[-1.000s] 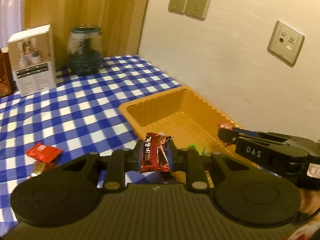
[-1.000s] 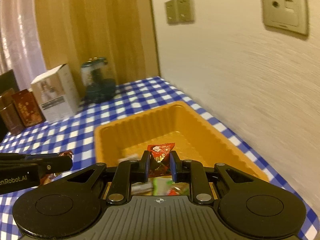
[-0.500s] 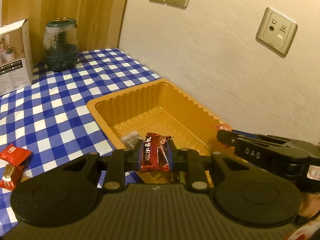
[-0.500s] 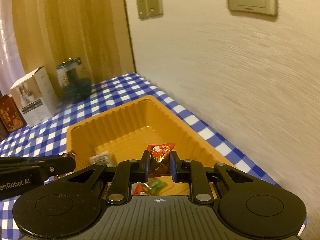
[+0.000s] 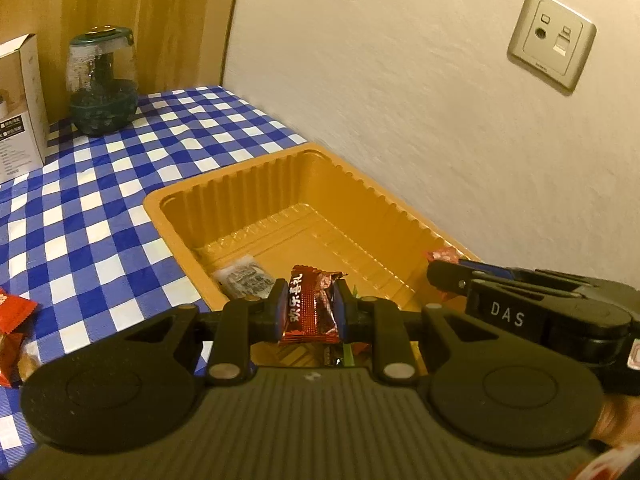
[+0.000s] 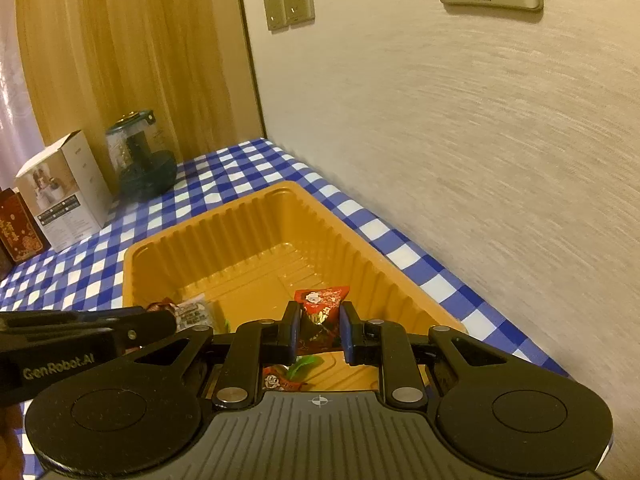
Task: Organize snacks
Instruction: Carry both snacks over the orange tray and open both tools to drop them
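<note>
Now: drop-off step. Left gripper (image 5: 309,312) clamps dark-red candy (image 5: 308,306); right gripper (image 6: 319,330) clamps red packet (image 6: 320,312). Both over tray (image 5: 248,184) near end, by table's wall edge. Next: part jaws, release inside walls. Count: 2 held, about 4 in tray, 2 loose (image 5: 12,330) at table's left edge.

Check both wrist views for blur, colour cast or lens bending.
Left wrist view: warm orange cast, sharp on the snack packet, wall socket bowed by the fisheye. Right wrist view: same cast, the wall streaked with blur, yellow tray clear.
</note>
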Tool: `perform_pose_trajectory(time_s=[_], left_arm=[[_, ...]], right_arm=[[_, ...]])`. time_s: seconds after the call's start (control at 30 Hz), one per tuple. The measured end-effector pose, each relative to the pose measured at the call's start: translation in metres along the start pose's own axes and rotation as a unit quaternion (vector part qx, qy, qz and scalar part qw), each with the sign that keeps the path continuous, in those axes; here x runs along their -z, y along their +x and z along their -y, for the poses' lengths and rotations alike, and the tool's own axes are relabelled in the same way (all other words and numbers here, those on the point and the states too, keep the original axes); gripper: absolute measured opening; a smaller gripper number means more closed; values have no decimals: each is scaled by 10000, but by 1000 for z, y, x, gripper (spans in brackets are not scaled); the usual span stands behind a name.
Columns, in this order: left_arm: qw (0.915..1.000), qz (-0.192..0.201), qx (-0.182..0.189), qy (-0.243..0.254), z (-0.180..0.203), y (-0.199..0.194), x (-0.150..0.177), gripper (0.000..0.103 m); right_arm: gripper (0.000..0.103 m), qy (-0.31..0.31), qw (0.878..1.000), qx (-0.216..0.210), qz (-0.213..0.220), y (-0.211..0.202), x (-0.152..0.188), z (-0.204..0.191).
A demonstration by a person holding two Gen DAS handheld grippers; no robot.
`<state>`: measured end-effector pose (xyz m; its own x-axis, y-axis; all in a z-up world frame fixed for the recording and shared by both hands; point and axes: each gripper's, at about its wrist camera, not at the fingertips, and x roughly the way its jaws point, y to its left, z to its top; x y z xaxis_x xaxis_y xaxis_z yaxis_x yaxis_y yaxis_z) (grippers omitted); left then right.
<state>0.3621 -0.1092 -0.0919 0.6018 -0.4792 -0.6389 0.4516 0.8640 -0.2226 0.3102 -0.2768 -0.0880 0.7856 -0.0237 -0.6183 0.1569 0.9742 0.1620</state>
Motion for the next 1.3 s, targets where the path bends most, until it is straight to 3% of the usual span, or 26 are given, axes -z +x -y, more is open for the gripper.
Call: perform_pose_trajectory(time_s=[0.17,0.27,0.7,0.97,1.1,1.3], left_arm=[[9999,1,82,65,5,5,1,22],[9999,-12,53,107,6,6,3,30],[9996,55,-253,63,-12,-7,2,30],[9991,69,-404,-136,-29,-13,2,30],[9989,68,-443,-147,-33,-16,3,31],[9987,40,-489,-137,-37,-19,7,31]], right_arm=[[21,3,10000,13,-39,2,0,0],[21,-4,10000,5,-53,3,0,0],[21,101,9999,-121,-50,2,1,-3],[22,393,9980,-493,-94,4,-1,-1],[43,576,9974,-443,14,1,-2,2],[44,689,9971,-326,28,1,-3,7]])
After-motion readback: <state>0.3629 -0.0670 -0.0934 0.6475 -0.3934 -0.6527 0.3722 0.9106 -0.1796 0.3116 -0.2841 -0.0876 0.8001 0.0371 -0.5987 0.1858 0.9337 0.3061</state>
